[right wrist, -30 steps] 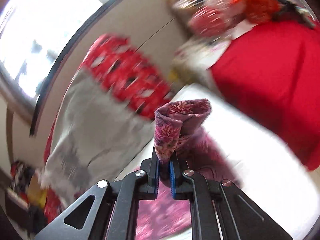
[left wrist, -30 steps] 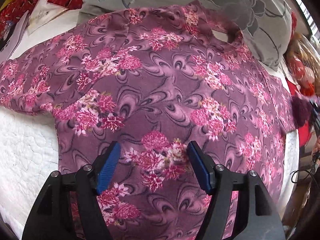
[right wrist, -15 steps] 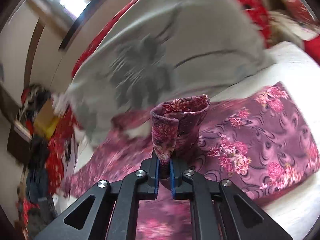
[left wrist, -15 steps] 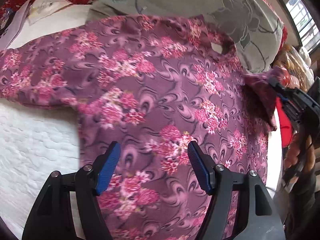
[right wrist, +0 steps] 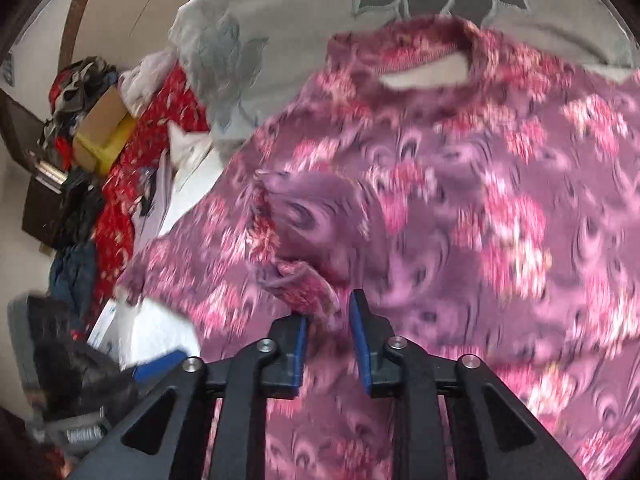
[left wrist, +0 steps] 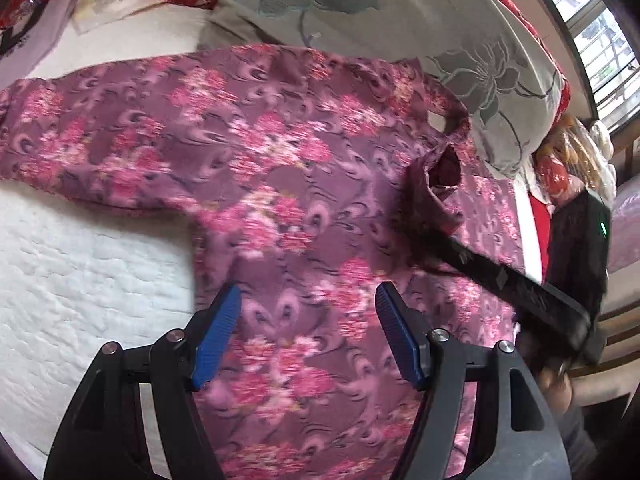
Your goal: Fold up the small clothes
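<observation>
Clearly the sleeve fold is the step in hand. A purple floral long-sleeved top (left wrist: 280, 184) lies spread over a white quilted bedcover (left wrist: 80, 264), filling most of the left wrist view, its neckline (right wrist: 428, 68) toward the top of the right wrist view against a grey flower-printed pillow (left wrist: 400, 20). One sleeve (left wrist: 80, 132) stretches flat toward the left edge of the left wrist view. The other sleeve's cuff (left wrist: 440, 176) has been brought in over the body of the top, at right centre of that view, where the right gripper (right wrist: 327, 332) reaches in from the lower right.

In the right wrist view that gripper's blue pads (right wrist: 362, 336) stand slightly apart, with the bunched cuff (right wrist: 296, 280) lying just ahead of them and partly between; motion blur makes it hard to say whether the cloth touches either pad, but nothing looks pinched. The left gripper (left wrist: 308, 332) hovers low over the lower body of the top, jaws wide apart, holding nothing.

I judge this sleeve is being laid down across the chest. Next, the cuff needs to settle flat rather than humped, so a smoothing pass may be wanted; then the outstretched sleeve at the left calls for the same fold inward, most naturally by the left gripper.
</observation>
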Demonstrator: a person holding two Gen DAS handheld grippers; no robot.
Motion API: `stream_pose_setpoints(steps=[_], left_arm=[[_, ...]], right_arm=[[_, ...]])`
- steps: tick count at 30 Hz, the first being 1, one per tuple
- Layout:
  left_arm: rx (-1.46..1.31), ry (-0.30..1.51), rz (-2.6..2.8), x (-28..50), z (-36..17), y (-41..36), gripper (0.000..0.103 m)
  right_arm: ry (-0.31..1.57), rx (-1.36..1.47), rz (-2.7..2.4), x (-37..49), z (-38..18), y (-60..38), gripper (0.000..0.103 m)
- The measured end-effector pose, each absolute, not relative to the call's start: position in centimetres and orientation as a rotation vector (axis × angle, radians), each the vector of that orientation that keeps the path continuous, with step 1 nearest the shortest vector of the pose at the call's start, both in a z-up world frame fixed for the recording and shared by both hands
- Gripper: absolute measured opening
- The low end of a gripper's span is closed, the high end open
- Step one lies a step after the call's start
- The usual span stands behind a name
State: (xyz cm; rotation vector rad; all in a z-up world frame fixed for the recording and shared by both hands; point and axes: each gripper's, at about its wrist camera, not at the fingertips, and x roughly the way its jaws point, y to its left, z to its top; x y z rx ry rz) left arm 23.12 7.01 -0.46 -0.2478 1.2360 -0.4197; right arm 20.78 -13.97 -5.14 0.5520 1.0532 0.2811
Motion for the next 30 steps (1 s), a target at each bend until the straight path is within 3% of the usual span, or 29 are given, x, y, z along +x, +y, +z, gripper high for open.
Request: stream_pose_setpoints(steps=[4, 12, 13, 14, 16, 22, 29, 30], left_arm=[[-0.264, 1.286, -0.467, 24.0, -1.4, 3.2, 0.069], [-0.281, 1.281, -0.363, 26.8, -2.3, -2.8, 0.069], [-0.304, 1.255, -0.341, 27.0, -1.9, -2.8, 0.063], [-0.329, 1.234, -0.336, 27.2, -1.5, -2.7, 0.034], [-0.356, 1.229, -0.353, 27.7, -1.0, -2.4, 0.007], [-0.394, 1.137, -0.267, 27.4, 1.1, 1.5, 0.006], [-0.478, 1.229, -0.223, 27.7, -2.0, 4.3, 0.007], [-0.488, 1.233, -0.227, 27.7, -2.3, 4.3, 0.007]], right_arm=[[1.007, 0.534, 0.283, 17.4, -3.6, -16.9, 0.044], [0.933, 0.619, 0.084, 11.3, -3.6, -28.1, 0.046], [0.922, 0.639, 0.06, 10.7, -3.6, -29.5, 0.046], [0.907, 0.667, 0.029, 9.9, -3.8, -31.2, 0.046], [0.884, 0.707, -0.02, 8.9, -4.1, -33.6, 0.046], [0.806, 0.83, -0.148, 7.6, -4.8, -40.0, 0.046], [0.872, 0.849, -0.1, 11.8, -7.5, -40.4, 0.046], [0.899, 0.858, -0.073, 12.4, -8.0, -40.1, 0.039]])
